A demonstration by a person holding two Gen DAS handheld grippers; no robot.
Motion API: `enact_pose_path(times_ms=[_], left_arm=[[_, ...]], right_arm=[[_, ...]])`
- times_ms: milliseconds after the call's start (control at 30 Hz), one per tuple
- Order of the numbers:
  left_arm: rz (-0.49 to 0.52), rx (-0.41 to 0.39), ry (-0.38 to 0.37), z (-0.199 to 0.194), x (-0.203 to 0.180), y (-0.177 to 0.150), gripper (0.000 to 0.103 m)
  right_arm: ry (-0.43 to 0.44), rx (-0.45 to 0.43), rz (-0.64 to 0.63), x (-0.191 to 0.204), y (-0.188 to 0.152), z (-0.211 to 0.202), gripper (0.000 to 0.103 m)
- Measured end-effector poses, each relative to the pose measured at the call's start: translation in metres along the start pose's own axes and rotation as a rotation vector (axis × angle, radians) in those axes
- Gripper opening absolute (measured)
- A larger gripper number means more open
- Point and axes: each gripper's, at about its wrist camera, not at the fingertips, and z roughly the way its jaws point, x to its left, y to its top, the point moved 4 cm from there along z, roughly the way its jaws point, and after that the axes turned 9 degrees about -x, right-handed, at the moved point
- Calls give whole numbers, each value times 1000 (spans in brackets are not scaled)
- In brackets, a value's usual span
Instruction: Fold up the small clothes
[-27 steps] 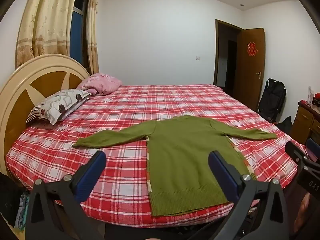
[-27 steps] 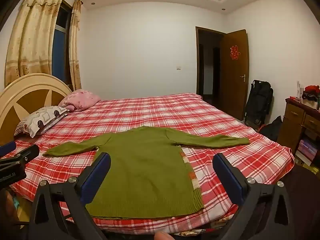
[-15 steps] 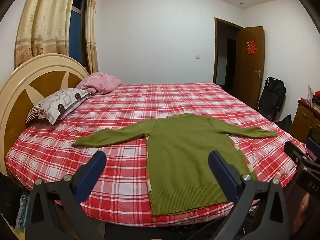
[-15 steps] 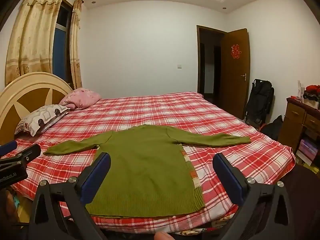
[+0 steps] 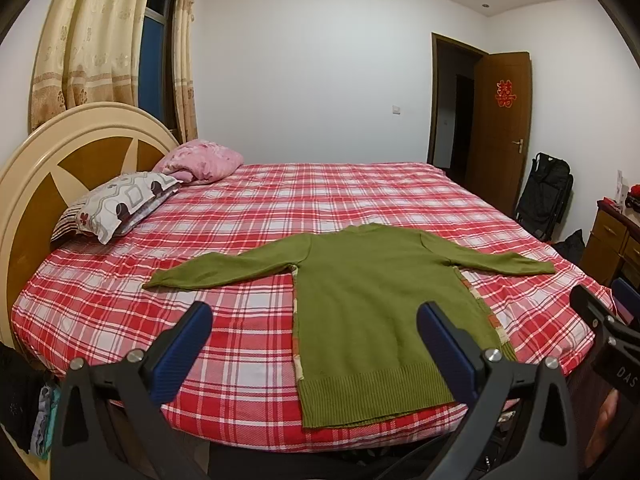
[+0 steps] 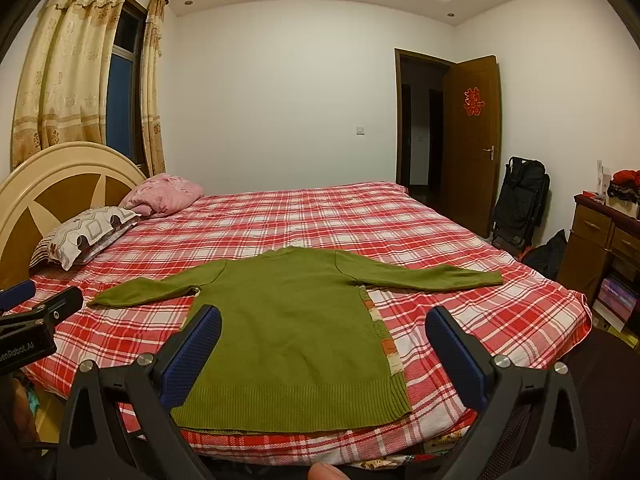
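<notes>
A green knit sweater (image 5: 372, 312) lies flat on the red plaid bed (image 5: 248, 216), hem toward me and both sleeves spread out sideways; it also shows in the right wrist view (image 6: 288, 328). A patterned garment edge (image 6: 384, 344) peeks out along its sides. My left gripper (image 5: 316, 320) is open and empty, held in front of the bed's near edge by the sweater's left hem. My right gripper (image 6: 324, 320) is open and empty, held in front of the hem's right part. Each gripper's body shows at the edge of the other's view.
A patterned pillow (image 5: 116, 204) and a pink bundle (image 5: 200, 164) lie by the headboard (image 5: 44, 176) at left. A wooden cabinet (image 6: 600, 240), a black bag (image 6: 520, 200) and an open door (image 6: 472, 136) stand at right.
Both views have shifted only slightly, with the bed and sweater sitting a little lower in the frame. The sweater has not moved and both grippers stay open.
</notes>
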Motion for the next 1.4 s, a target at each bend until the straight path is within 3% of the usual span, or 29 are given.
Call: enact_pose_path(times_ms=[1400], left_arm=[[-6, 13, 1, 2, 4, -3, 103]], right_arm=[[4, 5, -1, 4, -3, 0, 102]])
